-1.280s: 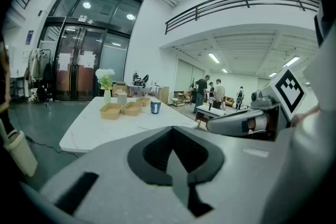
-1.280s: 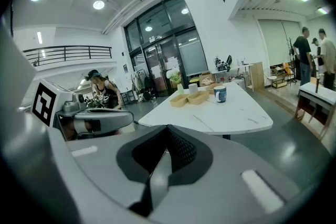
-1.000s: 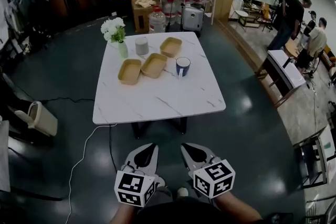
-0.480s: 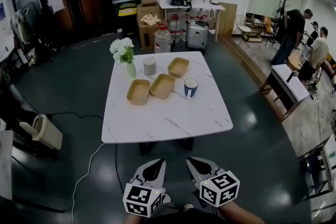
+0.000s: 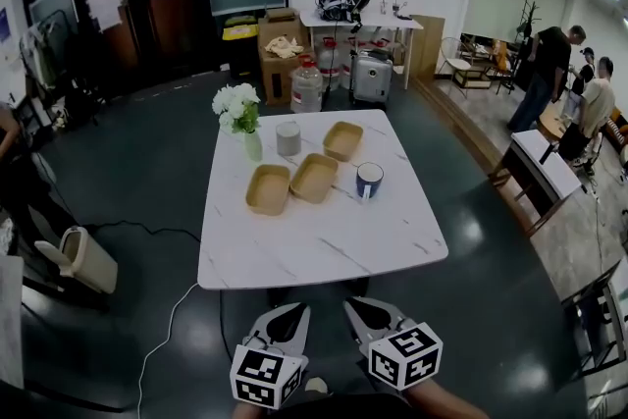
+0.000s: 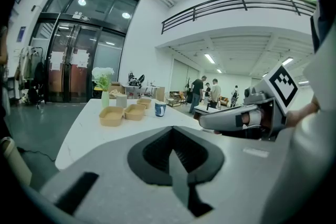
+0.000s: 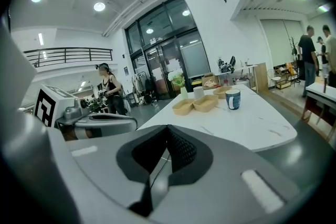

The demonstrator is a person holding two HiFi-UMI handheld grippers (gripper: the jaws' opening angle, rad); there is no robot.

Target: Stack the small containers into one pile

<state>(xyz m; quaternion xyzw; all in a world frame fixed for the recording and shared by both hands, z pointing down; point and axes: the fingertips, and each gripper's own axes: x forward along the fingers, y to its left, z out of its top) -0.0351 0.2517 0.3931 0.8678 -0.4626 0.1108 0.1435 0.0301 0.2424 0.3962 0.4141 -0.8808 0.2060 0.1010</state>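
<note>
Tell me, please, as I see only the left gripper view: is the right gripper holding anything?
Observer: No; the right gripper view shows the right gripper with jaws together and nothing between them.
Operator: Thanks. How do the containers lie?
Observer: The head view shows the left container and the middle container side by side, and the far container behind them, right of the grey cup.
Operator: Are the grippers over the table?
Observer: No; the left gripper and the right one are short of the table's near edge, above the floor.
</note>
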